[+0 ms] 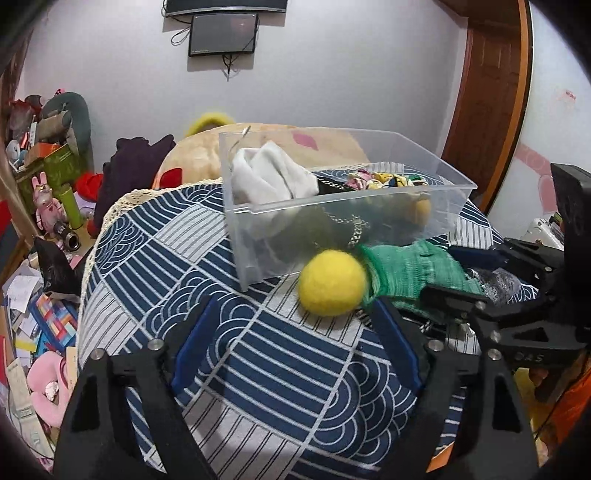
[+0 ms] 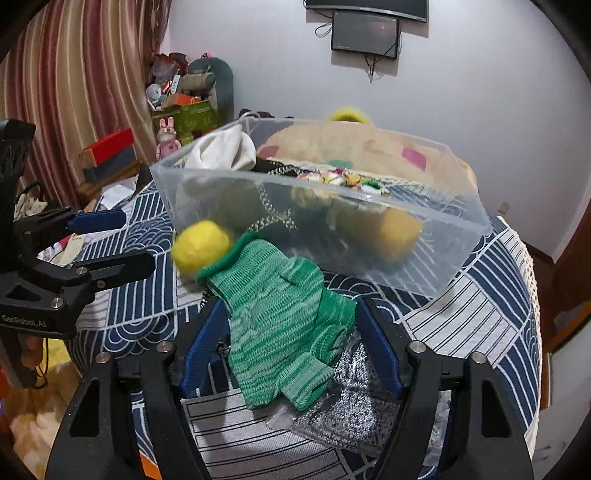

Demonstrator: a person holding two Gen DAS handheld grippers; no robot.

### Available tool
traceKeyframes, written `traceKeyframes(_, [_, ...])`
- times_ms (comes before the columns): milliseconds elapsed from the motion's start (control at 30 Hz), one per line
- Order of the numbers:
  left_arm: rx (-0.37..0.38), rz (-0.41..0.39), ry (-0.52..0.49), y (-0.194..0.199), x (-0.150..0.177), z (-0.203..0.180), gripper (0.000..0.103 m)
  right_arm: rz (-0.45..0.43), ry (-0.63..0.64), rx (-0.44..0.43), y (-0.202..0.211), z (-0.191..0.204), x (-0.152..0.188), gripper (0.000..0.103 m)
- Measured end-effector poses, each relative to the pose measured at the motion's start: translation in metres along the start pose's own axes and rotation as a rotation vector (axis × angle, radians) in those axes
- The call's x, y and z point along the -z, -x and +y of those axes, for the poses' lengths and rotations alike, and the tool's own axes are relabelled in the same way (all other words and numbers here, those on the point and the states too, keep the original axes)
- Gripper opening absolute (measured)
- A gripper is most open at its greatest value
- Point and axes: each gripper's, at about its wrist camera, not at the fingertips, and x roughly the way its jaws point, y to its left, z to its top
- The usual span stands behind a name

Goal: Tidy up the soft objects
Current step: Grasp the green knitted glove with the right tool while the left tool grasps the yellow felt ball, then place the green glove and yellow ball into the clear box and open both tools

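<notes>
A clear plastic bin stands on the blue-and-white patterned cover and holds a white cloth, a chain and small colourful items. A yellow felt ball looks blurred just in front of the bin, beside the cuff of a green knit glove. My left gripper is open and empty, just before the ball. My right gripper is open with its fingers on either side of the glove, which lies on a grey cloth.
A beige plush cushion lies behind the bin. Toys, boxes and papers clutter the floor at left. A striped curtain hangs at left, a wooden door stands at right, and screens hang on the wall.
</notes>
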Motion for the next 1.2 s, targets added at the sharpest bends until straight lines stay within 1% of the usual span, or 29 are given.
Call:
traceKeyframes(33, [0.003,0.001,-0.002,-0.002,-0.001,-0.001,0.078,0.005,0.004,0.001,-0.001,0.0,0.0,0.05])
traceKeyframes(67, [0.005,0.003,-0.004,-0.004,-0.001,-0.003,0.076,0.007,0.006,0.0,-0.002,0.0,0.0,0.043])
traceKeyframes(100, [0.009,0.005,-0.005,-0.006,-0.002,-0.004,0.074,0.01,0.006,-0.002,-0.001,-0.001,0.0,0.04])
traceKeyframes(167, [0.019,0.012,-0.001,-0.01,-0.003,-0.005,0.072,0.0,0.004,-0.001,0.002,-0.002,-0.001,0.027])
traceKeyframes(233, [0.025,0.016,0.003,-0.014,-0.005,-0.005,0.07,-0.016,-0.004,-0.003,0.008,-0.004,-0.001,0.02])
traceKeyframes(300, [0.034,0.018,0.01,-0.018,-0.007,-0.006,0.067,-0.035,-0.011,0.003,0.015,-0.006,-0.002,0.019])
traceKeyframes(400, [0.052,0.024,0.01,-0.024,-0.01,-0.008,0.061,-0.067,-0.024,0.018,0.025,-0.011,-0.002,0.018])
traceKeyframes(500, [0.082,0.042,-0.003,-0.031,-0.011,-0.013,0.049,-0.097,-0.041,0.025,0.036,-0.016,-0.001,0.017])
traceKeyframes(533, [0.081,0.047,-0.008,-0.033,-0.011,-0.015,0.044,-0.106,-0.044,0.029,0.039,-0.017,-0.001,0.016])
traceKeyframes(600, [0.074,0.036,-0.02,-0.032,-0.01,-0.017,0.043,-0.123,-0.05,0.033,0.046,-0.02,0.0,0.016])
traceKeyframes(733, [0.09,0.007,-0.027,-0.021,-0.009,-0.018,0.041,-0.166,-0.062,0.037,0.063,-0.024,-0.001,0.016])
traceKeyframes(833, [0.075,-0.027,-0.042,-0.008,-0.011,-0.021,0.041,-0.195,-0.07,0.046,0.072,-0.026,-0.004,0.016])
traceKeyframes(1033, [0.073,-0.104,-0.043,0.017,-0.027,-0.025,0.041,-0.254,-0.065,0.083,0.087,-0.026,-0.014,0.016])
traceKeyframes(1200, [0.064,-0.178,-0.047,0.034,-0.045,-0.022,0.041,-0.287,-0.074,0.096,0.087,-0.031,-0.03,0.016])
